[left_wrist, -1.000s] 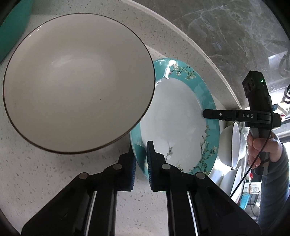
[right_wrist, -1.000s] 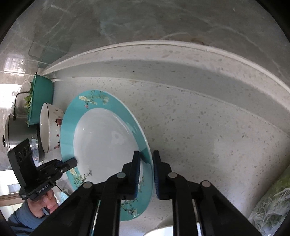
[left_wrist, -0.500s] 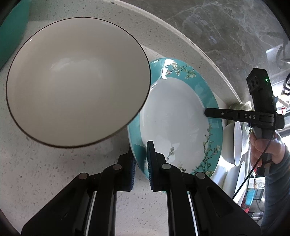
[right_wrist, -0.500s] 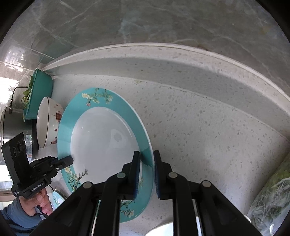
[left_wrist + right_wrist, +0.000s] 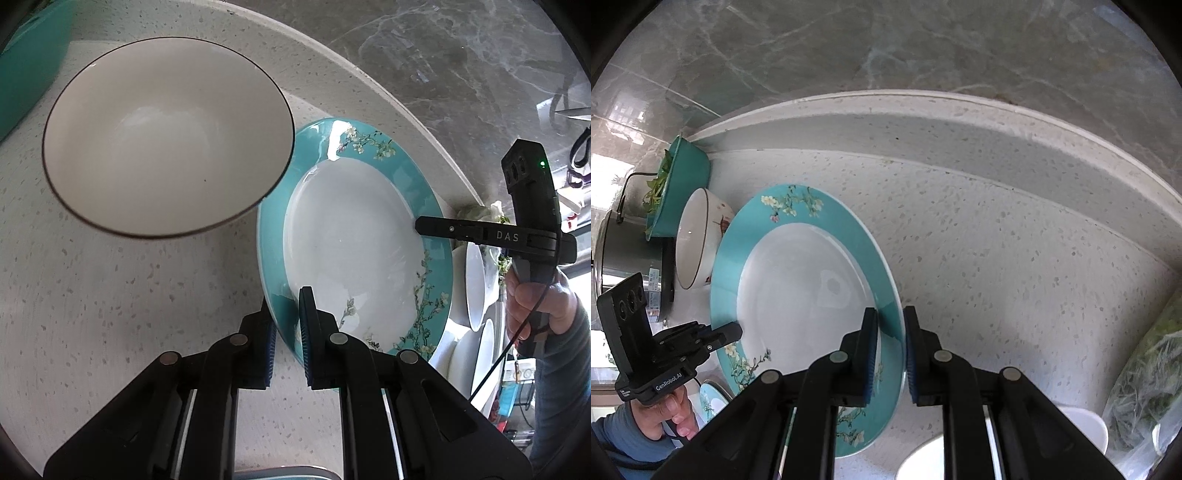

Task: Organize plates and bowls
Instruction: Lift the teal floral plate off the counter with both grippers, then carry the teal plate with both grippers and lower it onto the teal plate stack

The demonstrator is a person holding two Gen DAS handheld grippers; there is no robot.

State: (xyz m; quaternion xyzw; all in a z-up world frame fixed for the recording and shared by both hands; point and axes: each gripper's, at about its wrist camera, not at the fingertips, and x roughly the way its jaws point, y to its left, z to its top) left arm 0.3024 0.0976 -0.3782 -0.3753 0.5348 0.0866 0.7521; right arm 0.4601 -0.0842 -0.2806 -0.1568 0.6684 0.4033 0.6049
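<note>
Speckled pale desk (image 5: 92,295) under everything, backed by a raised ledge and a grey marbled wall (image 5: 923,48). Above the desk, a wide plate (image 5: 351,236) with a teal flowered rim and white well, held between both tools and tilted, its near edge overlapped in the left view by the bowl's rim. Just beside it, a cream bowl (image 5: 166,136) with a thin dark rim, upright on the desk, inside bare. Left tool (image 5: 286,332) pressed together on the plate's teal rim, one blue pad under the rim, the other on top. Right tool (image 5: 889,354) likewise pinching the opposite rim, one pad on each face. In the left view, right tool (image 5: 419,226) seen side-on as a black finger reaching onto the plate's far rim, with a hand (image 5: 539,299) gripping the handle below. In the right view, left tool (image 5: 733,332) at the plate's lower left edge, held by a hand (image 5: 670,413) in a grey-blue sleeve. Beyond the plate in that view, a teal tub (image 5: 683,192) with greens against the ledge, and a metal pot (image 5: 628,266) beside it. At the far right, a clear bag of greens (image 5: 1145,387). Several white bowls (image 5: 474,284) standing on edge behind the plate in the left view.
</note>
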